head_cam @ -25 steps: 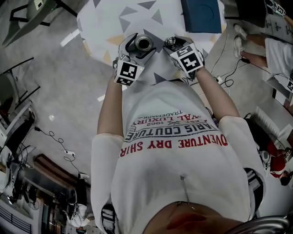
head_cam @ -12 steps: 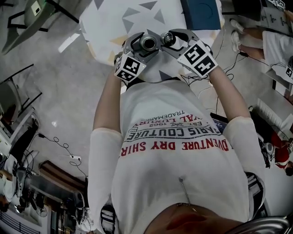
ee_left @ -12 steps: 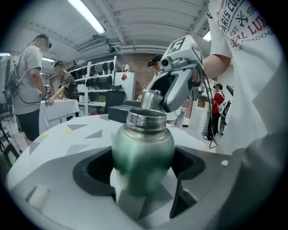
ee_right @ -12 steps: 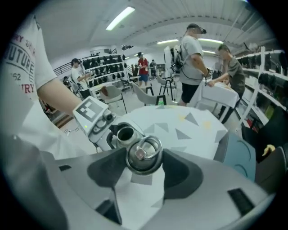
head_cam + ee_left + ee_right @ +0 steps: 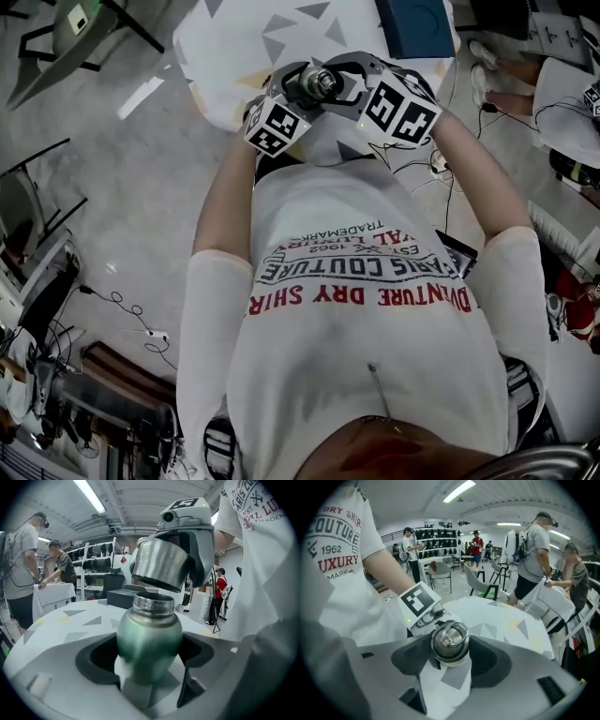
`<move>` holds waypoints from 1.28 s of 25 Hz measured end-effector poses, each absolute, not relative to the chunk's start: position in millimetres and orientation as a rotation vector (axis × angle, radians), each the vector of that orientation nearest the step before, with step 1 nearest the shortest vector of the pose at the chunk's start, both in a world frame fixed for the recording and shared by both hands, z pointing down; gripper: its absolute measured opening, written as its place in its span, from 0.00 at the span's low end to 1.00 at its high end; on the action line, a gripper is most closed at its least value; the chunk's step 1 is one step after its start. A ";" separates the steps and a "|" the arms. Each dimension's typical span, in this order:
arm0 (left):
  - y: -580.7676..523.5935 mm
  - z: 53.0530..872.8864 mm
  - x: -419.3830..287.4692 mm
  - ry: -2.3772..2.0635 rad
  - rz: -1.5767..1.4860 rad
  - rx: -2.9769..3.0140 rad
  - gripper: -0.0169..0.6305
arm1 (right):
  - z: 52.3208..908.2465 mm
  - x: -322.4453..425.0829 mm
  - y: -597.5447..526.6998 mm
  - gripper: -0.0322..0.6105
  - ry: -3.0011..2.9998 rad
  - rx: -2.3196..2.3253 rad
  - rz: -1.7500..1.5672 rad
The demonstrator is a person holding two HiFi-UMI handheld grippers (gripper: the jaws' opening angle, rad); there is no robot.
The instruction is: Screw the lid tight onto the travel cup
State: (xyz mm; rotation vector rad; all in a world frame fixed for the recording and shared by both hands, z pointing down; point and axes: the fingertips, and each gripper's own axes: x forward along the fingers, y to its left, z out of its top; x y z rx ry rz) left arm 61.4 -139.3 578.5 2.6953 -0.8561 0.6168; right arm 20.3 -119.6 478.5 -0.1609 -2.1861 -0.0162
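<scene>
In the left gripper view a green metal travel cup (image 5: 149, 639) stands upright, with my left gripper (image 5: 150, 656) shut on its body. Its bare steel mouth (image 5: 153, 603) is uncovered. Just above it hangs the steel lid (image 5: 161, 565), tilted, a small gap between lid and mouth. My right gripper (image 5: 199, 550) is shut on that lid. In the right gripper view the lid (image 5: 450, 640) shows its ring handle between the jaws of the right gripper (image 5: 450, 656). In the head view the left gripper (image 5: 292, 92) and right gripper (image 5: 345, 82) meet over the table edge, with the lid (image 5: 319, 82) between them.
A white table (image 5: 234, 37) with grey and yellow triangles lies under the hands. On its far side sits a dark blue box (image 5: 412, 23). People stand at other tables (image 5: 23, 550) (image 5: 534, 545). Chairs (image 5: 480, 581) and floor cables (image 5: 122, 300) are around.
The right gripper has swung the lid from beside the cup to over its mouth and rolled. Both grippers sit higher in the head view, close together.
</scene>
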 end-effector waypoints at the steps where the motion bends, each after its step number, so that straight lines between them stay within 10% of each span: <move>1: -138.9 578.8 61.6 -0.848 0.617 2.697 0.63 | 481.4 19.3 -118.0 0.45 -2.176 -0.180 -0.011; 32: -137.2 583.7 61.0 -0.806 0.587 2.674 0.64 | 498.4 12.1 -130.5 0.45 -2.301 0.317 0.359</move>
